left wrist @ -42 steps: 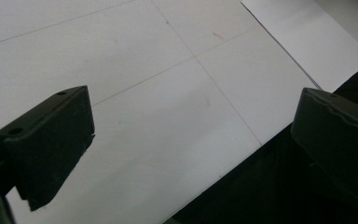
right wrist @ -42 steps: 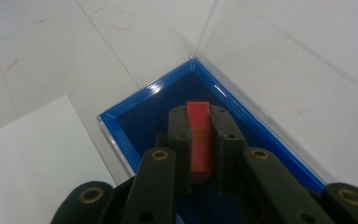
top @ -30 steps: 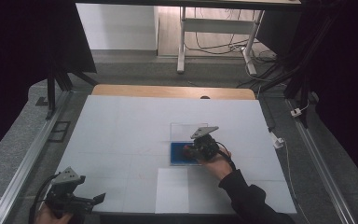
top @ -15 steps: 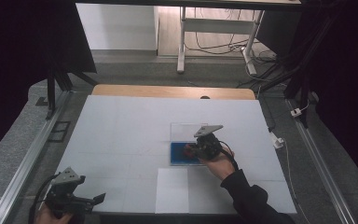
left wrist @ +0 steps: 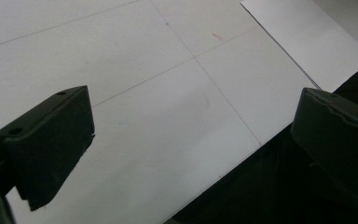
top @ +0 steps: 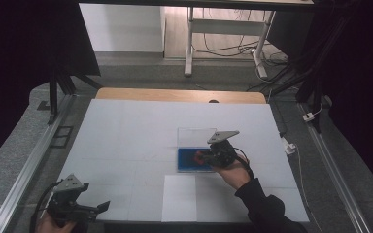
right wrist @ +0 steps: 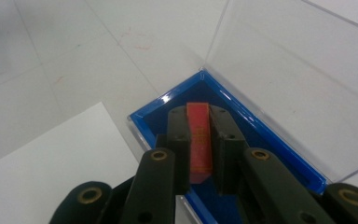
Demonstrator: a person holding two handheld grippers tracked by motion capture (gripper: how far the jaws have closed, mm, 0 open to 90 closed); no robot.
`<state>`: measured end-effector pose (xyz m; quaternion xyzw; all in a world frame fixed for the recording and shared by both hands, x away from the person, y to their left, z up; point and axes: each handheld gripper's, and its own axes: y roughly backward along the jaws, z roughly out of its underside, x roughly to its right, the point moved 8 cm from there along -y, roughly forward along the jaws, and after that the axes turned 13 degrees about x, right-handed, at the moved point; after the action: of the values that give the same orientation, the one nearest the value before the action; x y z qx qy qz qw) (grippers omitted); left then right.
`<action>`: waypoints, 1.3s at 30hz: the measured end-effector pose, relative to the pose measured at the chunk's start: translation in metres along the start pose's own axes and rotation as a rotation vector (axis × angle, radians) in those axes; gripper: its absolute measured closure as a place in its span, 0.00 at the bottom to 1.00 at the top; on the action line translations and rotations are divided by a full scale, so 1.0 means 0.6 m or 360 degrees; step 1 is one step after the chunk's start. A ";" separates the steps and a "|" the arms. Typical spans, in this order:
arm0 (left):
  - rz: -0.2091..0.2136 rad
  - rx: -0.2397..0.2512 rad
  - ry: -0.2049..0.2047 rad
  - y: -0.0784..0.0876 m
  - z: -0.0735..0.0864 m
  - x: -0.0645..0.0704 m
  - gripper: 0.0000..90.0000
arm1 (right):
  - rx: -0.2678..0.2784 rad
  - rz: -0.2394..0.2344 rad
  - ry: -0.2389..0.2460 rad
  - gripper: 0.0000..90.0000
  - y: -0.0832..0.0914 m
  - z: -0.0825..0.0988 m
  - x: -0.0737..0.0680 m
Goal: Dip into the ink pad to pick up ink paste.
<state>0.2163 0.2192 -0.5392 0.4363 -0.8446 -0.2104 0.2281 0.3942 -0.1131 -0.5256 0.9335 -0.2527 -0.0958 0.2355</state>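
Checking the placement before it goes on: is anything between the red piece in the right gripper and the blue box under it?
Nothing visible is. The right gripper is shut on the red piece directly over the blue box; the clear lid is swung open behind it, and the white sheet lies beside the box.

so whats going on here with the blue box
A person works at a white table with a gripper in each hand. The right gripper is shut on a thin red piece, holding it over the open blue case, whose clear lid is swung back. The left gripper waits open near the table's front edge, holding nothing.
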 end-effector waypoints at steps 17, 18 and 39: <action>-0.0003 0.0001 -0.0005 0.000 0.000 0.001 0.00 | 0.0015 -0.0059 0.0015 0.89 0.041 0.003 -0.032; -0.0004 0.0001 -0.0006 0.000 0.000 0.001 0.00 | 0.0015 -0.0061 0.0011 0.89 0.043 0.003 -0.034; -0.0004 0.0003 -0.0013 0.000 -0.001 0.001 0.00 | 0.0038 -0.0127 0.0015 0.89 0.082 0.009 -0.085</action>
<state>0.2164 0.2183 -0.5386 0.4368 -0.8451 -0.2117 0.2241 0.3282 -0.1263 -0.5035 0.9461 -0.2153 -0.0977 0.2216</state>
